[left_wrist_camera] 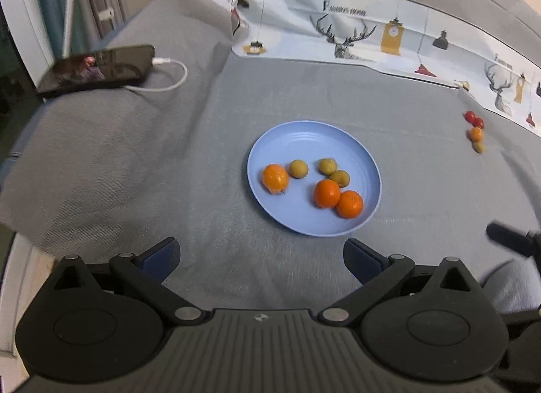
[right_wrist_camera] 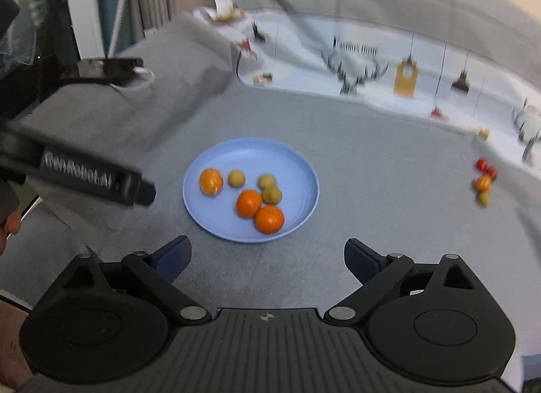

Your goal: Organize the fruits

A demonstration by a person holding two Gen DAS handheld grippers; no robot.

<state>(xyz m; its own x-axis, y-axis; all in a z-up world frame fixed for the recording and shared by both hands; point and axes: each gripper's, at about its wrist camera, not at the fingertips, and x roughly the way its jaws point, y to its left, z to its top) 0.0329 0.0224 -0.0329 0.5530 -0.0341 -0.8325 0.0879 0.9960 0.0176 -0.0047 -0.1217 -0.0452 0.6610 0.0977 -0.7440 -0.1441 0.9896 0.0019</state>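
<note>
A blue plate lies on the grey cloth. On it are three oranges and three small yellow-green fruits. Far right on the cloth lies a loose cluster: two red tomatoes, a small orange and a small green fruit. My left gripper hangs open in front of the plate's near rim, with nothing between its fingers. My right gripper is open too, just short of the plate, and holds nothing. The left gripper's black body shows left of the plate in the right wrist view.
A dark phone with a white cable rests on a raised grey cushion at the back left. A white cloth printed with deer and lamps runs along the back. A person's hand shows at the left edge.
</note>
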